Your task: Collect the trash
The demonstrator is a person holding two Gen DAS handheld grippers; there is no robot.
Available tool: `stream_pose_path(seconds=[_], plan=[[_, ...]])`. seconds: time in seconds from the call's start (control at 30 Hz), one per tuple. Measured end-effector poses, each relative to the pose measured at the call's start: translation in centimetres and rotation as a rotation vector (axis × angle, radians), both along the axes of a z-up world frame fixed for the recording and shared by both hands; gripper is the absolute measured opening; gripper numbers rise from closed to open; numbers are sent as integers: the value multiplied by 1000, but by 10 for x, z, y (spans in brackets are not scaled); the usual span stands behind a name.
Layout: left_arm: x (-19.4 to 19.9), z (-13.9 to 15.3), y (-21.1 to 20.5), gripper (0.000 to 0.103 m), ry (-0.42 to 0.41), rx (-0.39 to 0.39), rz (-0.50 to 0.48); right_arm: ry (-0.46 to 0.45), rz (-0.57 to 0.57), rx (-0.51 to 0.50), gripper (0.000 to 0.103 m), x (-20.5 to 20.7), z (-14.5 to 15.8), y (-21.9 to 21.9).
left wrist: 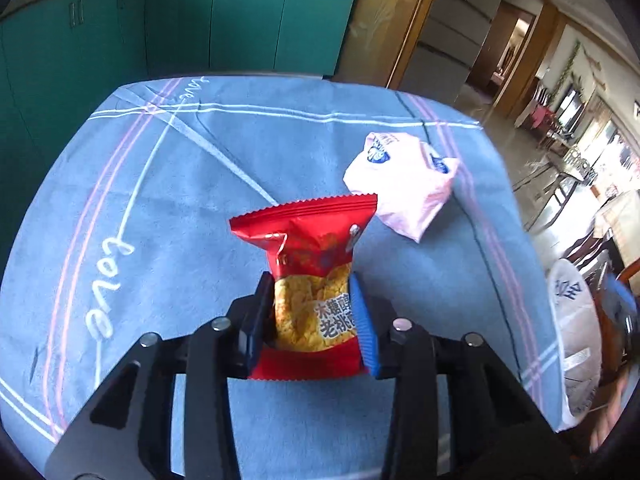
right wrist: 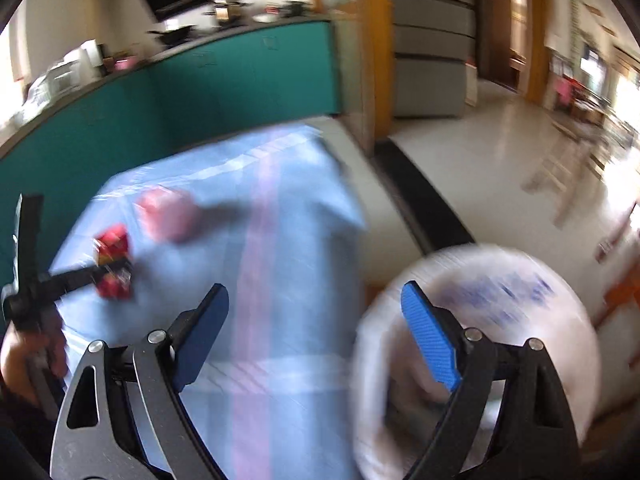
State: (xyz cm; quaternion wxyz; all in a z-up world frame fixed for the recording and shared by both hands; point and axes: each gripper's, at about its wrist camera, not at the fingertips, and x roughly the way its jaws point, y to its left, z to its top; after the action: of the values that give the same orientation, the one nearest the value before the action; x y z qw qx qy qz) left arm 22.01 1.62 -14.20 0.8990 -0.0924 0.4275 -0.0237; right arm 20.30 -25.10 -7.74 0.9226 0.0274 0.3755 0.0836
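I have the left tongs (left wrist: 312, 312) clamped on the red packet (left wrist: 310, 280), pinching it across its lower half so the sealed top stands up and clear of the blue cloth (left wrist: 200, 200) that covers the desk. Gripping low and from both sides keeps the crinkly film from sliding out, and holding it upright should let me carry it without dragging. The pink wrapper (left wrist: 404, 188) lies flat on the cloth just beyond and to the right of the packet, untouched; I judge it the next piece to collect. Off the desk's right edge sits the white bag (right wrist: 476, 360), its round mouth facing up, placed low beside the desk so that trash can be dropped straight in. My right tongs (right wrist: 316, 336) are spread wide with nothing between them, poised over the gap between the cloth and the bag; the right view is badly smeared, so I cannot tell whether one finger touches the bag's rim. From that side the packet shows as a red blur at the far left, in the other tongs. My guess is the packet goes rightward into the bag; a loose pinch could spill it short.
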Motion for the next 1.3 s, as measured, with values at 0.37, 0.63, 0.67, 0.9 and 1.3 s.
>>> stream_pose_path(seconds=[0.37, 0.63, 0.67, 0.9, 1.3], plan=[[-94, 47, 30, 39, -134, 41, 40, 57, 225, -115, 93, 130, -20, 182], [-111, 53, 41, 40, -173, 67, 58, 138, 300, -174, 52, 110, -55, 201], [-112, 52, 42, 40, -173, 65, 58, 132, 309, -164, 52, 102, -53, 202], [-118, 48, 50, 41, -158, 54, 79, 51, 338, -106, 52, 26, -30, 169], [-121, 17, 24, 42, -61, 73, 1, 77, 258, -95, 52, -45, -36, 112]])
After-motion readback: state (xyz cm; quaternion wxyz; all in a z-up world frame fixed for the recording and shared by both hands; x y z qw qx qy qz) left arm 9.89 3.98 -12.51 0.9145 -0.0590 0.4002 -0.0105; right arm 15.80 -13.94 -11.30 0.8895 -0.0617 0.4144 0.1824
